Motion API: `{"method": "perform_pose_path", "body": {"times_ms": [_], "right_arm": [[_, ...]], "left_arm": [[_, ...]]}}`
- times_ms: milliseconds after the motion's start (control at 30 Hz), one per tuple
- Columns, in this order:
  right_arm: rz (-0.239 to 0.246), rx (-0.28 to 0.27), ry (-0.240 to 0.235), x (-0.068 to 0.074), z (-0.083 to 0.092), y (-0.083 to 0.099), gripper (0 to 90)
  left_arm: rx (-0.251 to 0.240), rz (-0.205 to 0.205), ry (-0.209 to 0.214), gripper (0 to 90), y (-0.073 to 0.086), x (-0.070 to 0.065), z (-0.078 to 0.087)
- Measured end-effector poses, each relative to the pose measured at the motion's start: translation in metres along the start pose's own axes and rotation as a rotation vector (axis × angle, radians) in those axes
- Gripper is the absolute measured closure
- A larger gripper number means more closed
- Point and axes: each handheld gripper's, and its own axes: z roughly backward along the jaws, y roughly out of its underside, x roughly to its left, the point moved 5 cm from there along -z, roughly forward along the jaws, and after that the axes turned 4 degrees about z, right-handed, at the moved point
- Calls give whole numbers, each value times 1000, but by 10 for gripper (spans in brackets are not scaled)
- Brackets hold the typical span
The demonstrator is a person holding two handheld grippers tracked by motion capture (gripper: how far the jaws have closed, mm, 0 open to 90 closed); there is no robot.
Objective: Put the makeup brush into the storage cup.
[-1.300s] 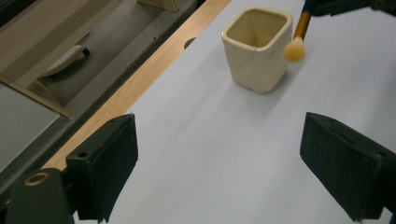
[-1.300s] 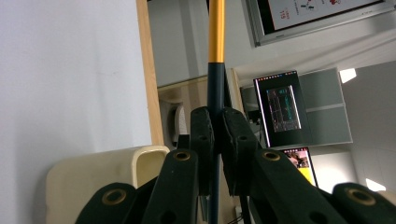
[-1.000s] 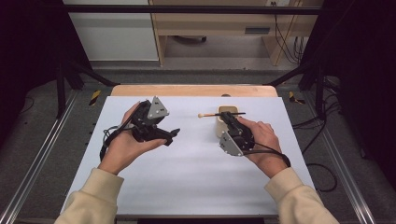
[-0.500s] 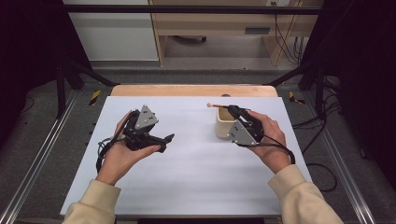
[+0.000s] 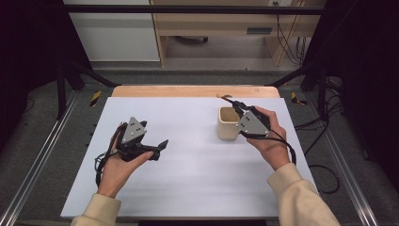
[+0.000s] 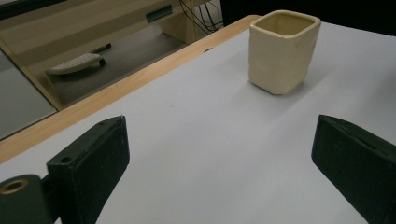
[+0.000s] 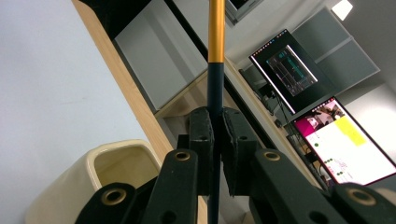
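Right tool (image 5: 237, 107) clamped on a slim stick with a black shaft and a gold-yellow upper section (image 7: 215, 60), jaws pressed together on the black part; in the right gripper view the stick runs up and away between them. The tool sits at the far right of the white-topped desk (image 5: 197, 188), just above and beside the cream square-sided ceramic cup (image 5: 228, 123), which stands upright near the desk's far edge. From the high view the stick's tip (image 5: 225, 97) pokes out past the cup's far rim, so it looks tilted rather than plumb. Left tool (image 5: 160, 146) held low at the left, well apart from the cup, jaws wide apart and holding nothing; the left gripper view looks across bare desk to the cup (image 6: 282, 49). Judged step: carrying the stick to the cup for placing. Next move probably calls for tipping the stick's lower end over the cup's mouth, lowering it inside, then parting the jaws.
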Motion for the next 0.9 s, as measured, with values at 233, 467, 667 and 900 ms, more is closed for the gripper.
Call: {"method": "perform_pose_path", "body": {"times_ms": [233, 467, 667, 900], "right_arm": [[-100, -22, 7, -3, -2, 5, 836], [-155, -45, -1, -2, -3, 5, 836], [-211, -67, -13, 2, -6, 4, 836], [-299, -84, -12, 2, -7, 8, 836]], "left_arm": [[-50, 45, -15, 33, 20, 7, 6], [-74, 68, -25, 33, 38, 8, 7], [-95, 67, -30, 31, 52, 7, 8], [-138, 85, -47, 30, 60, 14, 13]]}}
